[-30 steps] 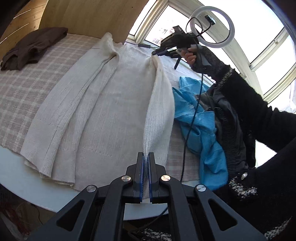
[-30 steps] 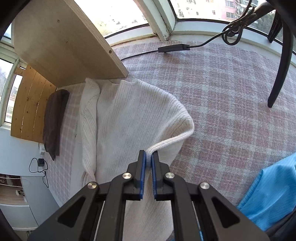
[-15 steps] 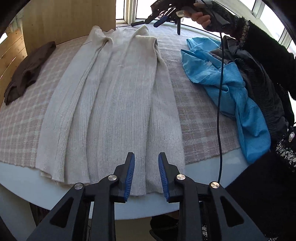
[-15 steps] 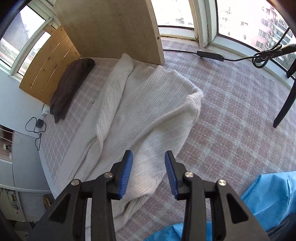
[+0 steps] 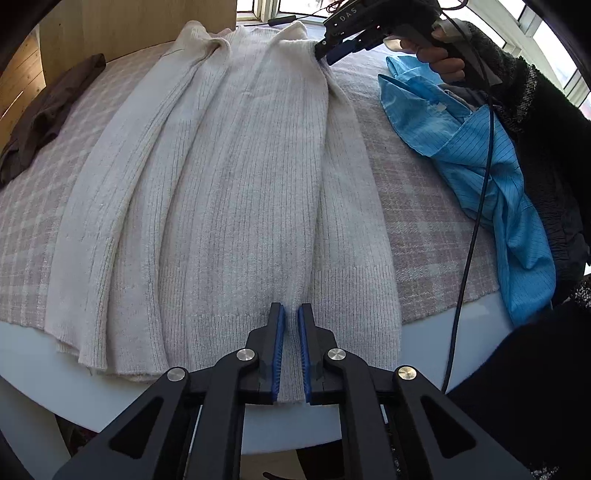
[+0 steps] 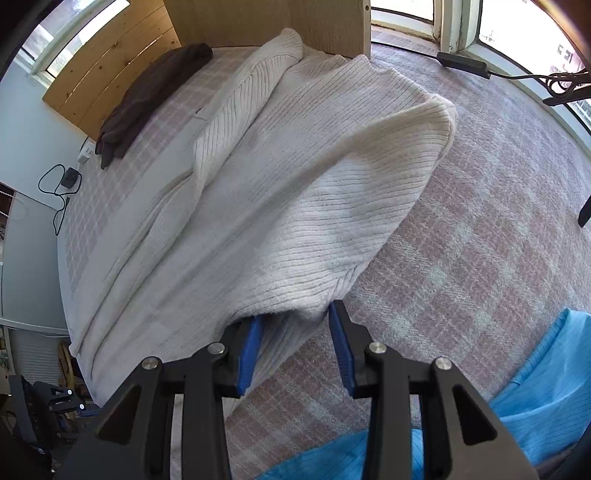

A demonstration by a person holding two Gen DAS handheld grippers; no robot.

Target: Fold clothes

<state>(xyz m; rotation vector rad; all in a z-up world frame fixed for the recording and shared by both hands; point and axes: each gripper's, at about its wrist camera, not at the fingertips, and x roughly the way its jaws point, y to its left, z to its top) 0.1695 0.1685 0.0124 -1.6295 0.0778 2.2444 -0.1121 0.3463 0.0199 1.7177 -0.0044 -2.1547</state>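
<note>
A cream ribbed sweater (image 5: 236, 177) lies lengthwise on the plaid-covered table, both sides folded in over its body. My left gripper (image 5: 291, 317) is at the near hem, its blue pads pinched on a ridge of the hem fabric. At the far end, a hand holds my right gripper (image 5: 328, 51) at the folded shoulder. In the right wrist view, the right gripper (image 6: 295, 325) has its jaws well apart. The sweater's (image 6: 295, 192) thick folded edge bulges over and between the fingertips. I see no pad pressing on it.
A brown garment (image 5: 48, 110) lies at the far left. A blue garment (image 5: 480, 147) and dark clothes are heaped on the right, crossed by a black cable (image 5: 476, 221). A wooden board (image 6: 266, 18) stands behind the sweater. The table's white edge (image 5: 443, 332) is near.
Both grippers let go of the sweater's lifted right side, which now lies flat on the body. The left came down to the hem and shut. The right, still open, moved onto the shoulder fold.
</note>
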